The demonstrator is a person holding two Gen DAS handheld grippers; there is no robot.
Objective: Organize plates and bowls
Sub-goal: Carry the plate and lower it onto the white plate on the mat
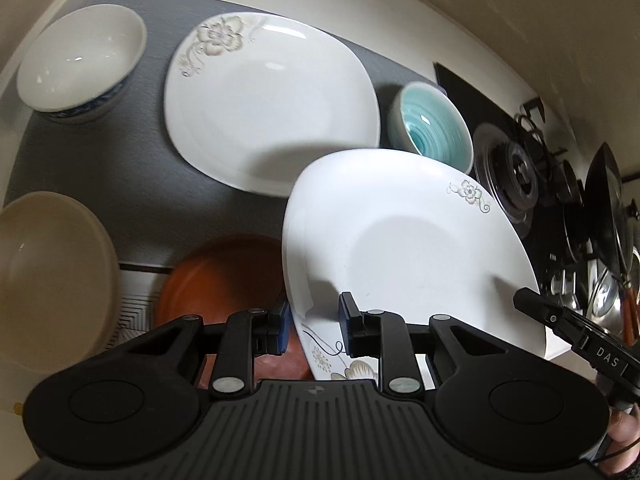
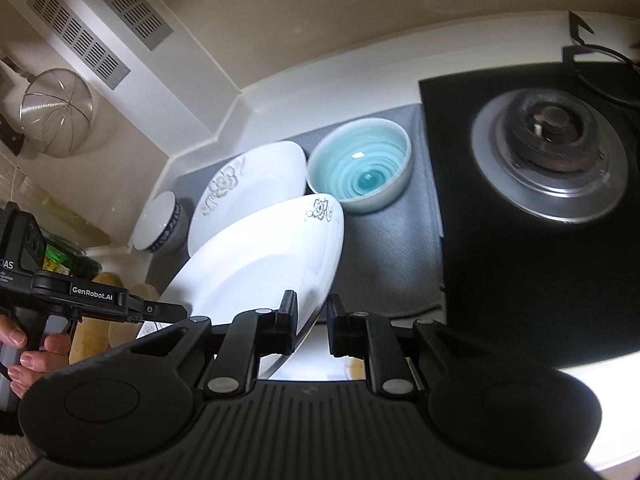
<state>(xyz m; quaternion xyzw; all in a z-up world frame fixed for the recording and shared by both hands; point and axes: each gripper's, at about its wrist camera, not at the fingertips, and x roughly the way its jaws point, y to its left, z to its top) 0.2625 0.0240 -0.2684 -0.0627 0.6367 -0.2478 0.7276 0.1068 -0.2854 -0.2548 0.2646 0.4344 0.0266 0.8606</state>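
Both sets of jaws straddle the rim of the same floral white plate (image 1: pixel 404 248), one at each side. In the left wrist view the left gripper (image 1: pixel 314 326) has its fingers either side of the plate's near-left edge with a visible gap around the rim, so whether it is truly clamped I cannot tell. In the right wrist view the right gripper (image 2: pixel 312 322) has its left finger against the plate's lower edge while its right finger stands clear of it, so it looks released or only loosely set.

That plate is tilted, lifted off the grey mat (image 1: pixel 132 184), its far edge pointing toward the back of the worktop, where a second floral plate (image 1: pixel 272 100) lies flat on the mat. A teal bowl (image 2: pixel 360 168) sits just beside the flat plate, toward the gas burner (image 2: pixel 548 152); a blue-patterned white bowl (image 1: pixel 84 64) stands at the mat's far-left corner. A cream bowl (image 1: pixel 48 280) and an orange plate (image 1: pixel 224 280) lie near the front-left edge (the orange one partly hidden under the held plate).

The coming move turns on one relation: the flat plate lies ahead and left of the held one, so stacking probably means carrying it forward and left, then levelling it. The left gripper is nearer that target.
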